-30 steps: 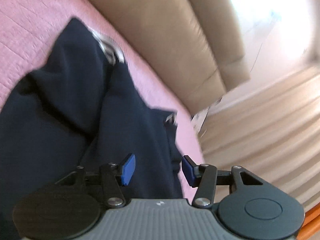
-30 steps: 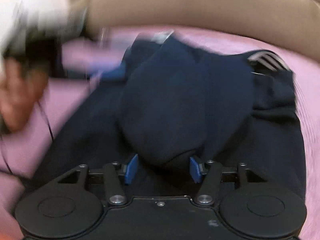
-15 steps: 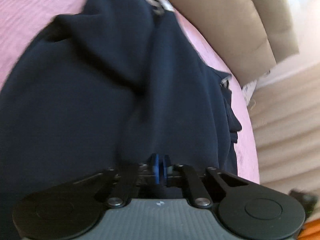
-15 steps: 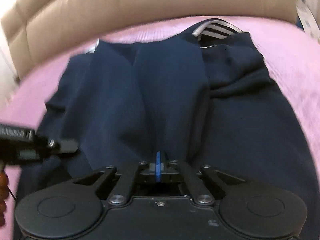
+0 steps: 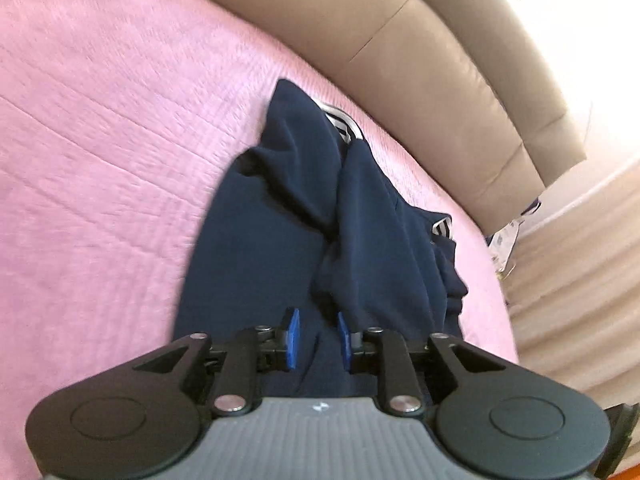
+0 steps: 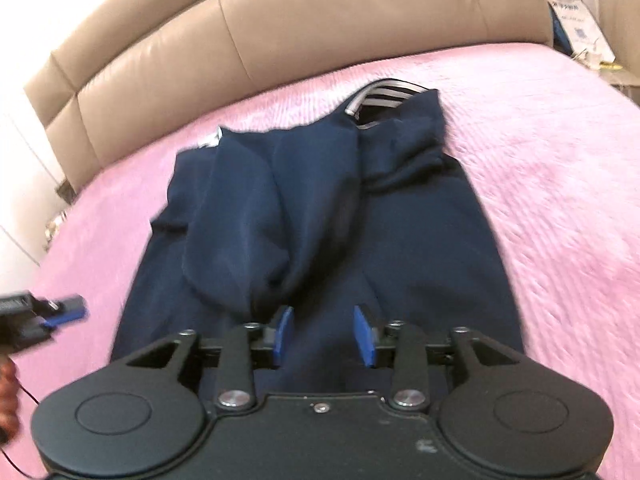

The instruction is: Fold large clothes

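Since earlier: both grippers were pressed together on the dark cloth half a second ago; both sets of jaws have just been opening, and both cameras now sit farther back, with more pink cover showing around the cloth.
Left gripper (image 5: 318, 336): blue pads parted by a narrow gap, the navy fabric showing behind the gap, nothing pinched between them.
Right gripper (image 6: 325, 334): pads spread wider than the left pair, cloth behind the gap, nothing gripped.
Navy garment (image 6: 320, 216): lies on the bed in a long narrow shape, both sides folded in over the middle, the folds bunched and wrinkled along the centre.
Striped trim (image 6: 386, 94): white and dark stripes at the garment's far end, towards the headboard; a second small striped patch shows at one side edge in the left wrist view.
Pink bedspread (image 5: 100, 168): quilted, under the garment on all sides.
Headboard (image 6: 280, 32): beige padded panels beyond the garment's far end.
White paper bag (image 6: 576, 24): beside the bed's far corner.
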